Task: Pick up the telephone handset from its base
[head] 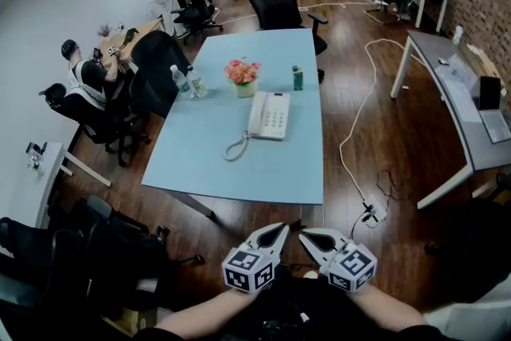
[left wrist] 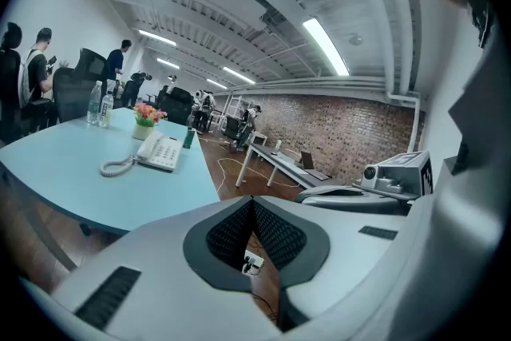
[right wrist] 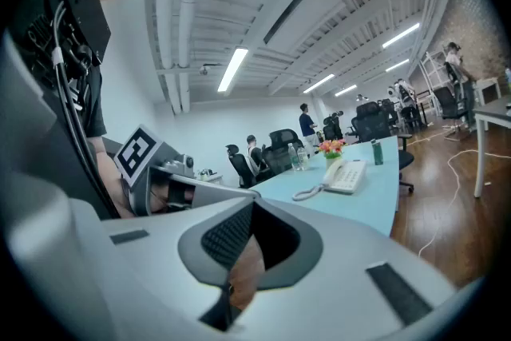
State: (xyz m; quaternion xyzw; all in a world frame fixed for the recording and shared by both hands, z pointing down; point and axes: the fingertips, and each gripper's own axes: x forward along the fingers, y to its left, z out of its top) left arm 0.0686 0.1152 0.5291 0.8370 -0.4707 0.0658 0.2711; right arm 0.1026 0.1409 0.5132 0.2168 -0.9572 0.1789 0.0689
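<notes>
A white telephone [head: 270, 116] sits mid-table on the light blue table [head: 239, 172], its handset [head: 256, 115] resting on the left side of the base, with a coiled cord [head: 235, 147] trailing toward me. The phone also shows far off in the left gripper view [left wrist: 160, 152] and in the right gripper view [right wrist: 345, 176]. Both grippers hover side by side in front of the table's near edge, well short of the phone. My left gripper [head: 283, 227] [left wrist: 252, 200] is shut and empty. My right gripper [head: 304, 234] [right wrist: 253, 204] has its tips together, nothing held.
Behind the phone stand a pot of flowers [head: 243, 79], a green bottle [head: 297, 77] and two water bottles [head: 185, 82]. Black office chairs [head: 156, 64] line the table's left side and far end. A power strip [head: 373, 212] with a white cable lies on the wooden floor at right, beside a grey desk [head: 463, 104].
</notes>
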